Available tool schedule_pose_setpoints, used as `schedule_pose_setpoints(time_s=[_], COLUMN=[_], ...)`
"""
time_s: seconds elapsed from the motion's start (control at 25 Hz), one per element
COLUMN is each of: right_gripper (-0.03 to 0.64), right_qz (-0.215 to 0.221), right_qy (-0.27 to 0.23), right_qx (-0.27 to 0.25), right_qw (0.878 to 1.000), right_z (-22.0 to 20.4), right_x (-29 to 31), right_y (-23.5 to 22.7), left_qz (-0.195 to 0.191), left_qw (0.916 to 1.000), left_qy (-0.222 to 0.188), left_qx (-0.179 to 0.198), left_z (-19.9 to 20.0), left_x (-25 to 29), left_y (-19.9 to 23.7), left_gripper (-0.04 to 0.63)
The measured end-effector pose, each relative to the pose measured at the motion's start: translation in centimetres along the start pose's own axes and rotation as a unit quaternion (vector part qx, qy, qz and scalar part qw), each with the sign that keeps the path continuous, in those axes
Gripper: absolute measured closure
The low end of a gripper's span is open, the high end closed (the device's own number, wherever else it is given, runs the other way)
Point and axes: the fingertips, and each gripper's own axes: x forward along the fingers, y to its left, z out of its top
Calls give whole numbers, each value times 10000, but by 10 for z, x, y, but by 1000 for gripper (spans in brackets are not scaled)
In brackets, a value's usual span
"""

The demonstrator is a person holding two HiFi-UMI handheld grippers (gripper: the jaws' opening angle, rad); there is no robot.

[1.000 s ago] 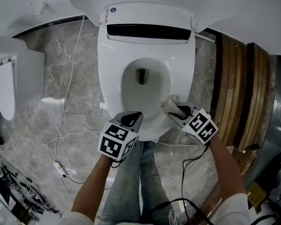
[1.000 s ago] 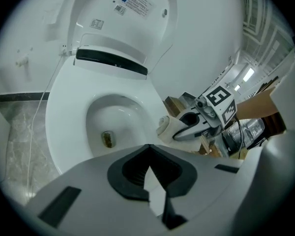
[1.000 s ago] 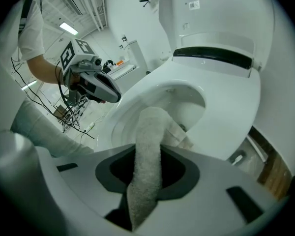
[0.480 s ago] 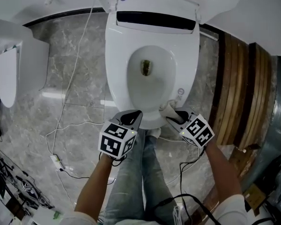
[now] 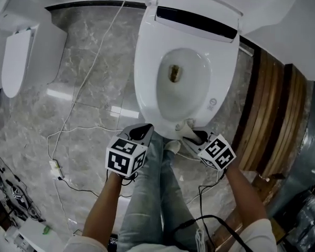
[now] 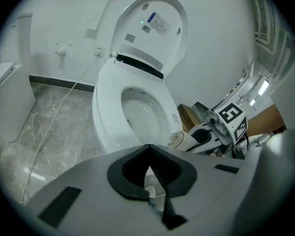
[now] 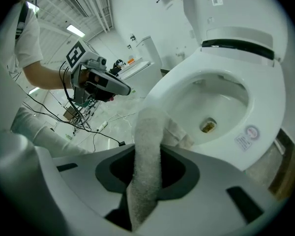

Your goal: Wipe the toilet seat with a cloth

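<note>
Pale towelling cloth [image 7: 148,141] sat clamped between the jaws of my right tongs [image 5: 193,135]. It ran up out of the grip as a thick rolled strip. Its free end lay against the front rim of the toilet seat [image 5: 145,83], on the seat's right-hand side as I looked down. I could not tell how hard it pressed there.

My left tongs [image 5: 143,132] were clenched on nothing, jaws tight together. They hung just off the front edge of the seat, left of centre, not touching it. Both tongs pointed steeply downward and stood near each other, with the person's legs [image 5: 152,193] in jeans between and below them.

The seat was down and the lid [image 6: 152,23] was raised against the wall behind it. Some yellowish matter sat at the bottom of the bowl [image 5: 181,93].

Grey marble floor [image 5: 89,83] spread to the left, and a thin white cable [image 5: 79,96] trailed across it. A second white fixture [image 5: 23,56] stood at the far left. A dark wooden panel [image 5: 273,119] ran along the right side of the toilet.
</note>
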Motion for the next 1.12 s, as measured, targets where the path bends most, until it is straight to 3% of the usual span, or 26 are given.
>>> schedule_pose_setpoints(time_s=[0.56,1.12], right_gripper=[515,516], right_qz=[604,1280], right_qy=[429,652], right_qx=[-609,-1123], right_qw=[9954,9832], right_z=[27,75], right_x=[33,69], right_y=[30,44], left_qz=[270,472], left_qw=[9973,9926], left_qy=[-302,-538], left_qx=[-608,-982], left_z=[-26,-6], left_x=[-24,-40], left_y=[25,67], left_gripper=[584,584])
